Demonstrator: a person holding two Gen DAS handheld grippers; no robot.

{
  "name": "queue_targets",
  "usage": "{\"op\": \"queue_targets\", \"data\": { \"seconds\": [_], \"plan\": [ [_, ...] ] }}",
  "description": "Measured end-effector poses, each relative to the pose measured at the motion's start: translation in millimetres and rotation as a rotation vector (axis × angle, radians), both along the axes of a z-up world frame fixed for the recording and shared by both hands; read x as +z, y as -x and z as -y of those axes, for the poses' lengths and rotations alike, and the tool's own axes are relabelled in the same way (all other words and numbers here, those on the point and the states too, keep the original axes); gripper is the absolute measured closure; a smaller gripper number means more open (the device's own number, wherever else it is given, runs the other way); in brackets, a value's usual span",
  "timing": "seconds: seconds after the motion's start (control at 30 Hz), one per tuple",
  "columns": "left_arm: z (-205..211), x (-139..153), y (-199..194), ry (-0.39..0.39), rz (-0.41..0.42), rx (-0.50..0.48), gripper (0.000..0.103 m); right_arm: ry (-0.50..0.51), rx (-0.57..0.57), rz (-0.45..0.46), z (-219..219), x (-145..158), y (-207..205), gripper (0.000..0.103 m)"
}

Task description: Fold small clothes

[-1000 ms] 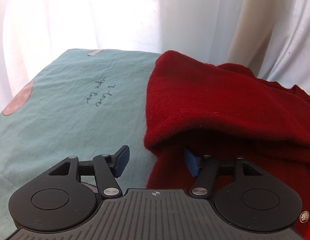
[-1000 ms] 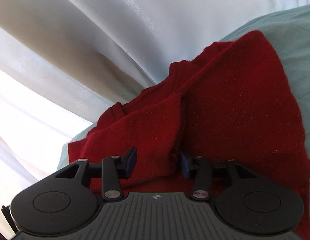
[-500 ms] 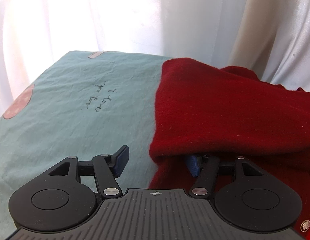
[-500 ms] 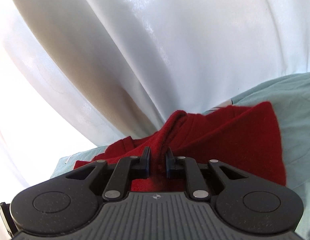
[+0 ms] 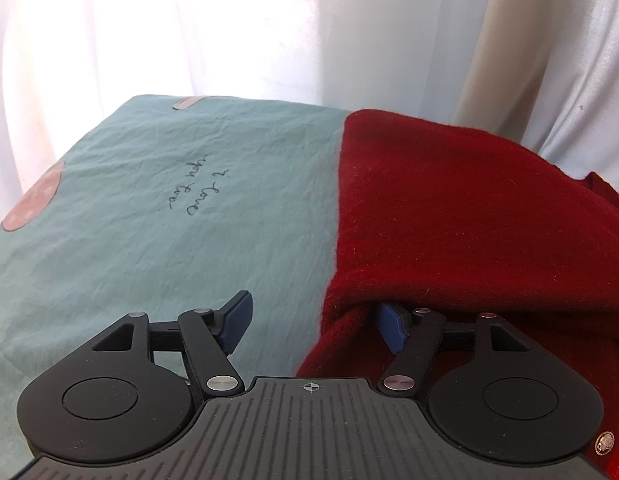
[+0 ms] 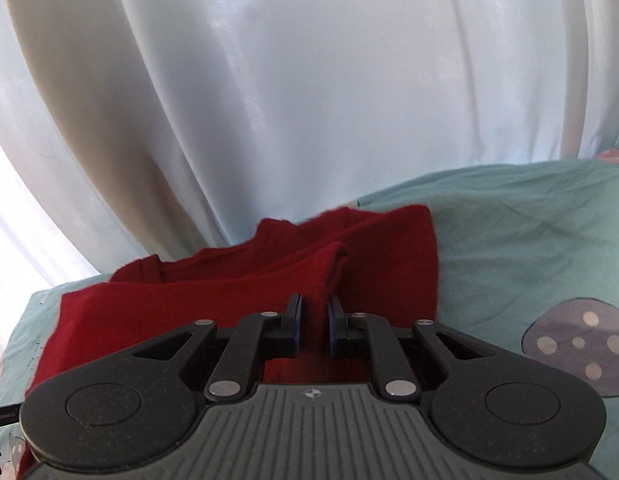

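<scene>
Right jaws: the right gripper (image 6: 313, 322), low centre of the right wrist view, has just been closing; its jaws stand nearly together and pinch a raised ridge of the dark red, fuzzy knitted garment (image 6: 237, 288).

Left jaws: the left gripper (image 5: 315, 322), low centre of the left wrist view, has just been opening. Its jaws stand wide apart, grasping nothing. The left blue pad (image 5: 236, 322) is over bare cloth; the right blue pad (image 5: 393, 326) is tucked under the overhanging folded edge of the garment, whose hem corner lies between the two pads without being pressed.

Garment, position: the knit fills the right half of the left wrist view, its upper layer doubled over the lower one. In the right wrist view it spreads from lower left to centre, peaking at the pinch.

Garment, detail: a small round metal button (image 5: 604, 443) shows at the lower right of the left wrist view.

Support: a pale teal, wrinkled cotton sheet (image 5: 149, 220) bearing handwritten script and a pink dotted mushroom print (image 5: 33, 200).

Background: white draped curtains (image 6: 309, 100) across the upper part of both views.

Handling, judged: the knit looks soft, limp and light, thick enough to hold a rounded fold, and its fuzzy nap should resist slipping between pads. It will sag from any single pinch.

Hold points, judged: a doubled edge or a corner, taken through both layers, with the second gripper at the matching corner so the fold travels level.
</scene>
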State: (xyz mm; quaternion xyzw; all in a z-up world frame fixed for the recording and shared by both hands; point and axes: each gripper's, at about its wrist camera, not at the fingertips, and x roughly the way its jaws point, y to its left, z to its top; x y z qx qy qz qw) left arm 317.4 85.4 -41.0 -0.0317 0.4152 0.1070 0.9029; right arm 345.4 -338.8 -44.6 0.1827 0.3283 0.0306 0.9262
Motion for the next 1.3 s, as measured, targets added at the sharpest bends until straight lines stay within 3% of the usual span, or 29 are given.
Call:
{"op": "queue_targets", "data": {
  "seconds": [0.1,0.17,0.23,0.33,0.4,0.47,0.6,0.8,0.9,1.0,1.13,1.2,1.3],
  "plan": [
    [-1.1,4.5,1.0,0.002,0.012,-0.007,0.031,-0.073,-0.004,-0.054,12.6,-14.6,-0.6,0.09],
    [0.3,8.8,4.6,0.001,0.024,-0.014,0.031,-0.169,-0.021,-0.054,22.4,-18.1,1.2,0.082],
    [4.1,13.3,7.4,0.004,0.027,-0.027,0.031,-0.26,-0.015,-0.065,29.5,-23.9,-1.8,0.066],
    [17.3,22.2,15.2,0.017,0.053,-0.07,0.03,-0.277,-0.005,-0.071,28.7,-27.9,-5.4,0.066],
    [28.6,24.6,16.8,0.017,0.057,-0.098,0.027,-0.28,0.028,-0.075,23.6,-27.5,-8.6,0.069],
    [44.9,24.4,17.8,0.024,0.054,-0.157,0.027,-0.292,0.082,-0.078,16.5,-24.5,-11.8,0.092],
    [79.9,17.8,15.9,0.042,0.029,-0.274,0.027,-0.301,0.114,0.022,6.3,-0.7,-5.0,0.094],
    [128.6,15.4,2.3,0.071,0.07,-0.406,0.027,-0.422,0.154,0.172,6.7,40.5,5.9,0.094],
    [136.9,4.2,-17.2,0.009,0.072,-0.344,0.027,-0.469,0.162,0.213,9.5,51.1,12.6,0.094],
    [124.9,3.3,-28.9,0.005,0.119,-0.239,0.028,-0.486,0.164,0.236,15.7,56.4,18.1,0.094],
    [100.7,5.6,-29.3,0.012,0.151,-0.096,0.028,-0.39,0.14,0.24,22.3,53.7,24.6,0.094],
    [93.3,2.0,-28.5,0.017,0.127,-0.076,0.028,-0.357,0.119,0.215,25.8,46.3,23.8,0.094],
    [88.6,-1.8,-18.3,-0.004,0.097,-0.103,0.027,-0.214,0.091,0.145,22.4,28.6,17.5,0.094]
  ]
}}
